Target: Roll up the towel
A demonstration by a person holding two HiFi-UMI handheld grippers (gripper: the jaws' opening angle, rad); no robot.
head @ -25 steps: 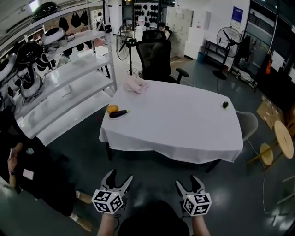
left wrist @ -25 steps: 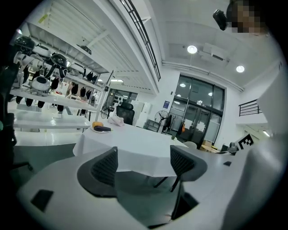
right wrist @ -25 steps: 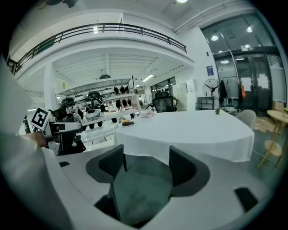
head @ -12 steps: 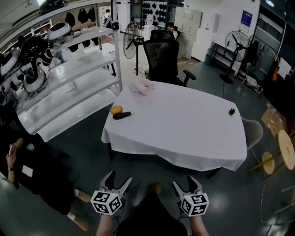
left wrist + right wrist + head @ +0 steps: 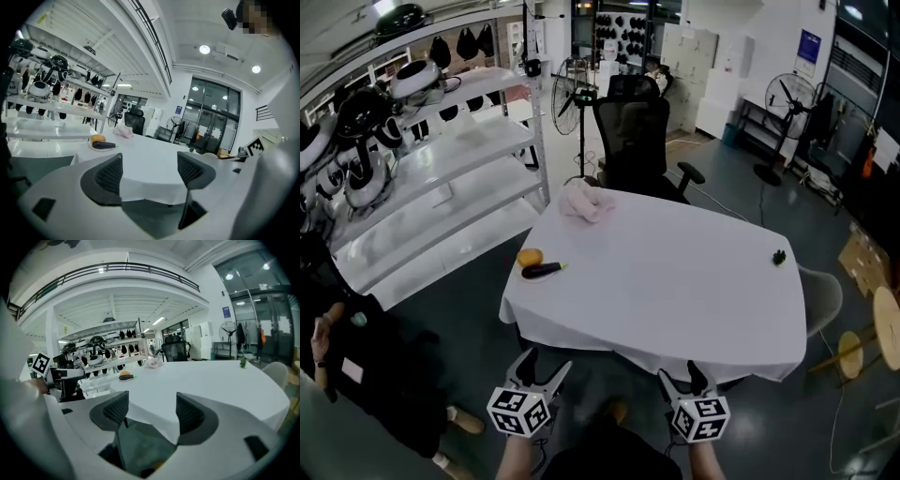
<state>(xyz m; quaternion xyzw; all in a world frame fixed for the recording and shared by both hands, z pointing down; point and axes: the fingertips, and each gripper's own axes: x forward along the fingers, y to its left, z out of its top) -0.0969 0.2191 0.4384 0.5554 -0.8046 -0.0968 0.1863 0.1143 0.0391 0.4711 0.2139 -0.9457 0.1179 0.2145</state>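
A crumpled pale pink towel (image 5: 586, 202) lies at the far left corner of the white-clothed table (image 5: 675, 281), just in front of the black office chair. It shows small in the left gripper view as a towel (image 5: 123, 131) and in the right gripper view as a towel (image 5: 153, 363). My left gripper (image 5: 540, 368) hangs below the table's near edge, open and empty. My right gripper (image 5: 685, 380) is beside it, also open with nothing between its fingers. Both are well short of the towel.
An orange (image 5: 530, 257) and a dark eggplant (image 5: 543, 270) sit at the table's left edge. A small dark object (image 5: 779, 257) lies far right. A black chair (image 5: 635, 145) stands behind the table, white shelving (image 5: 441, 187) at left, a person (image 5: 347, 347) at lower left.
The view has moved closer to the table; its near edge now lies just beyond both grippers. Both grippers kept their open jaws and advanced with me.
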